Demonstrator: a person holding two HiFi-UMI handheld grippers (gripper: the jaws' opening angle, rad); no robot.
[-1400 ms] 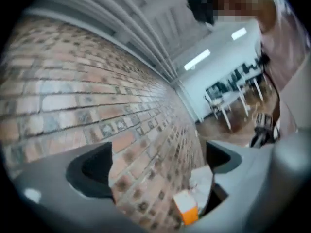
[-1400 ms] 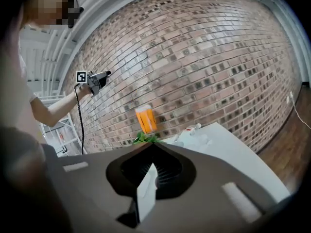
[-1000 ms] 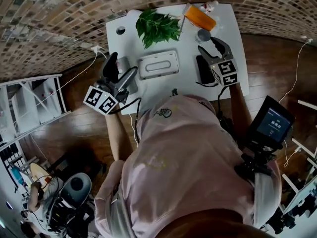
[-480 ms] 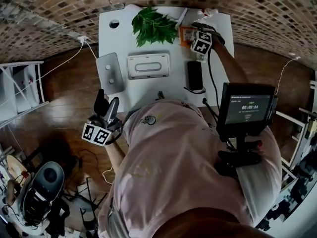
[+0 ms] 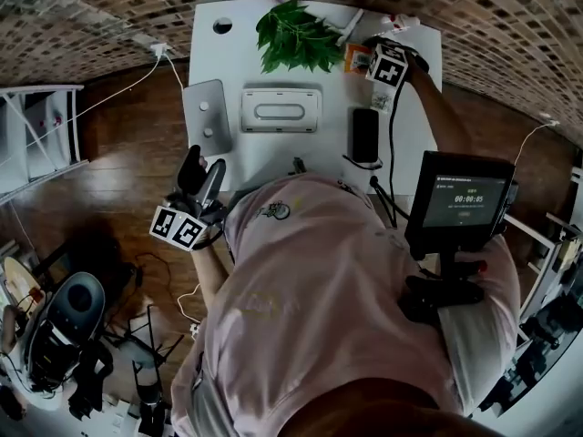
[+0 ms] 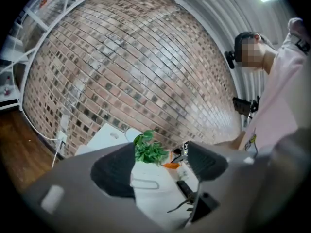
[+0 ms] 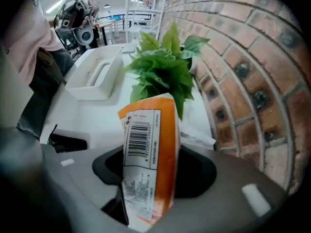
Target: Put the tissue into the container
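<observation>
Right gripper (image 7: 155, 171) has swung onto the orange plastic tissue pack (image 7: 150, 130), jaws just closing on it. We judge the grasp in hand; next, lift toward the white rectangular container (image 5: 253, 112).

Dim; fisheye-warped edges (near foreground blurred)

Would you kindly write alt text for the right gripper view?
The right gripper, its jaws just closing, grips an orange tissue pack with a barcode label. Behind it are a leafy plant and a white container on a table, beside a brick wall.
</observation>
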